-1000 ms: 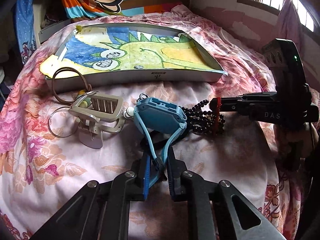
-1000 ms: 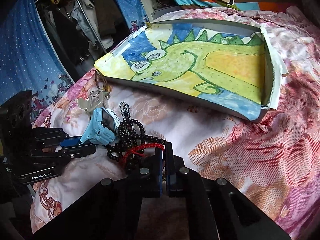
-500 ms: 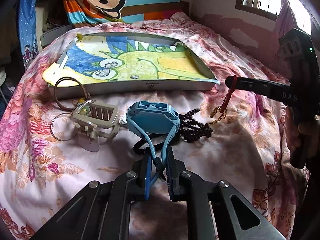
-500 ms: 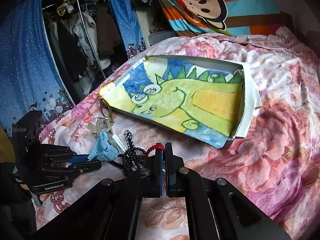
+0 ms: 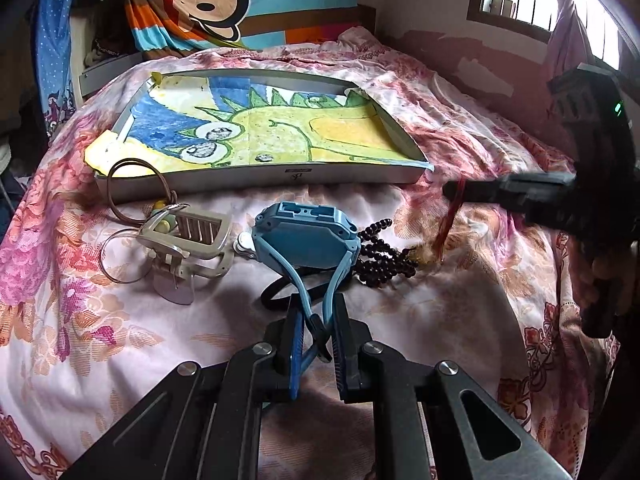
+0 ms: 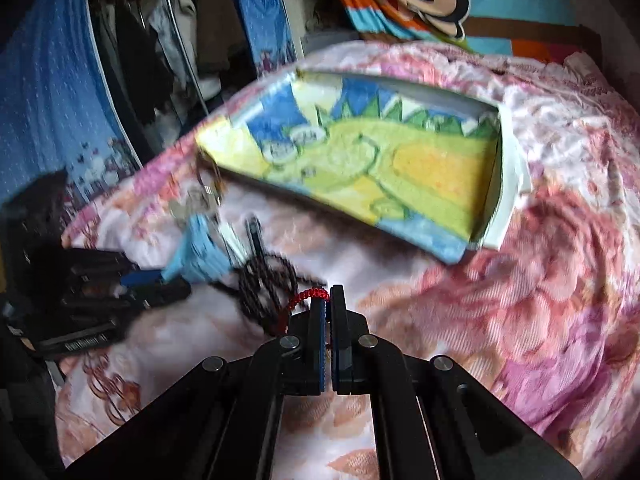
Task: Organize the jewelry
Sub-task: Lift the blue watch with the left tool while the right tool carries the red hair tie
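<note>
Holding the blue watch (image 5: 306,236) by its strap, my left hand-held gripper (image 5: 316,344) is pinched tight on it over the bed (image 5: 100,320). My right hand-held gripper (image 6: 329,312) is squeezed shut on the red string bracelet (image 6: 298,300), beside the dark bead necklace (image 5: 382,262).

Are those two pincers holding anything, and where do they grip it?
Left gripper pinches the blue watch by its strap. Right gripper pinches the red cord at its loop.
</note>
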A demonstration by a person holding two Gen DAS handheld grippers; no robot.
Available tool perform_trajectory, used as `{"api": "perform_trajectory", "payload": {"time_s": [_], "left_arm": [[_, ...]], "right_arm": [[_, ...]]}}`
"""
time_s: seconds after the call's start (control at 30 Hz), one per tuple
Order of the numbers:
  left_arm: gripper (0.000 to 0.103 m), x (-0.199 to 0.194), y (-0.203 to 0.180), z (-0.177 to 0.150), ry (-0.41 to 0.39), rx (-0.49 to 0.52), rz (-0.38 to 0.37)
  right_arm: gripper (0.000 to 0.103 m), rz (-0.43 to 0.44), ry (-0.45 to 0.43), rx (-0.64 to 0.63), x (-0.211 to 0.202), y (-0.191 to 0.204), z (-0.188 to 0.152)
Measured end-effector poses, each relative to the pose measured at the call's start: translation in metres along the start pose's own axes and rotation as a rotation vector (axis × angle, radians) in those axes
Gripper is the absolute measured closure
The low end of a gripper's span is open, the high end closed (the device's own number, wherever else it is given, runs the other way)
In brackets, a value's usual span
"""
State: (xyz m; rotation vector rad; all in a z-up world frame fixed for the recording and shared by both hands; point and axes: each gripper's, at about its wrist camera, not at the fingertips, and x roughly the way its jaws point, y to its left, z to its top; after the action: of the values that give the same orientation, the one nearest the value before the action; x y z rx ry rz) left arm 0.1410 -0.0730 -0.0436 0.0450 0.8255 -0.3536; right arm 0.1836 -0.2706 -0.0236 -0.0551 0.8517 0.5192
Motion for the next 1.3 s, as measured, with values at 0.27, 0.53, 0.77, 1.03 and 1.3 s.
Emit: {"api": "perform_trajectory", "payload": {"time_s": [0.27,0.53,0.77,1.03,1.3], "left_arm": [[0.091,-0.006,-0.014,-0.005,0.027,0.016,-0.053],[0.091,-0.019,-0.033,-0.015,0.029,0.031,-0.100],[0.091,-0.028,-0.028,-0.017,0.002,-0.001,-0.107],[0.091,-0.028,-0.028,-0.017,-0.003,-0.006,-0.102],[0.091,-0.027,-0.028,-0.018,0.007,-0.001,-0.102]], "right_arm": [[0.101,-0.004,0.037,-0.040,-0.023,0.021,-0.030],[0.101,0.012,0.066,-0.048,-0.046,0.034,-0.048],[0.101,0.048,-0.144,-0.025,-0.096,0.036,-0.028],[0.101,0.022,-0.133,0.065,-0.083,0.022,-0.026],[0.101,-0.020,0.013,0.074,-0.026,0.018,-0.040]]}}
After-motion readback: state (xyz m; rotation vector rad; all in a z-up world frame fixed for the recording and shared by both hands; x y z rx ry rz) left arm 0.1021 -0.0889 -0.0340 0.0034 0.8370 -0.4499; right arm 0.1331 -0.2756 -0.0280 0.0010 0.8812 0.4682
